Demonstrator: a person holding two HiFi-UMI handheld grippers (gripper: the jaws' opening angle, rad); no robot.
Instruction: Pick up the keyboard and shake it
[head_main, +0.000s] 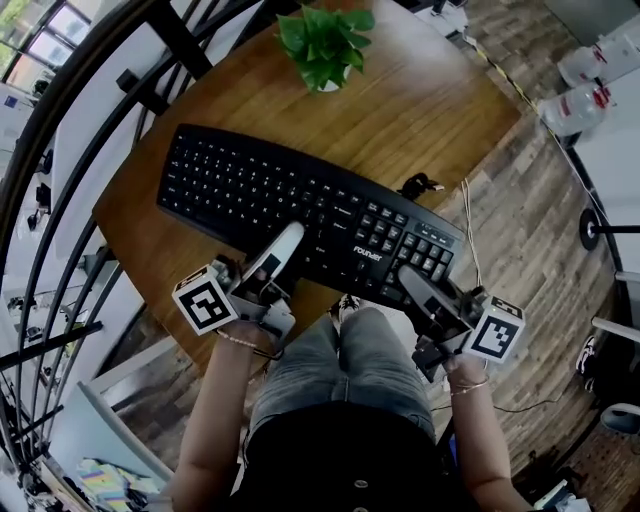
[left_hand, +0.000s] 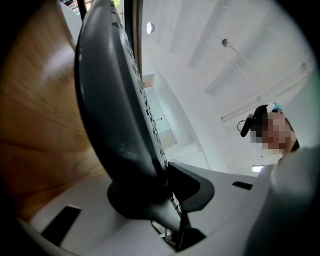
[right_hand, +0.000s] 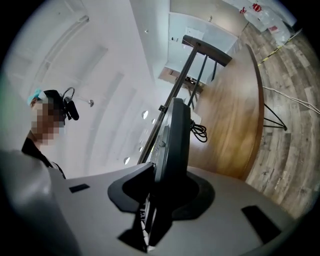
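Note:
A black keyboard (head_main: 250, 190) lies across the round wooden table (head_main: 420, 110), its near right corner past the table's edge. My left gripper (head_main: 283, 243) is shut on its near edge around the middle. My right gripper (head_main: 412, 283) is shut on the near edge at the number-pad end. In the left gripper view the keyboard (left_hand: 110, 125) stands edge-on between the pads of the left gripper (left_hand: 165, 185), keys toward the ceiling. In the right gripper view the keyboard (right_hand: 175, 145) is pinched the same way by the right gripper (right_hand: 160, 185). Whether it rests on the table I cannot tell.
A potted green plant (head_main: 325, 45) stands at the table's far edge. The keyboard's coiled black cable (head_main: 420, 185) lies behind its right end. A white cord (head_main: 468, 230) runs over the wood floor on the right. Black railings (head_main: 60, 200) curve along the left. The person's knees (head_main: 345, 360) sit below the table edge.

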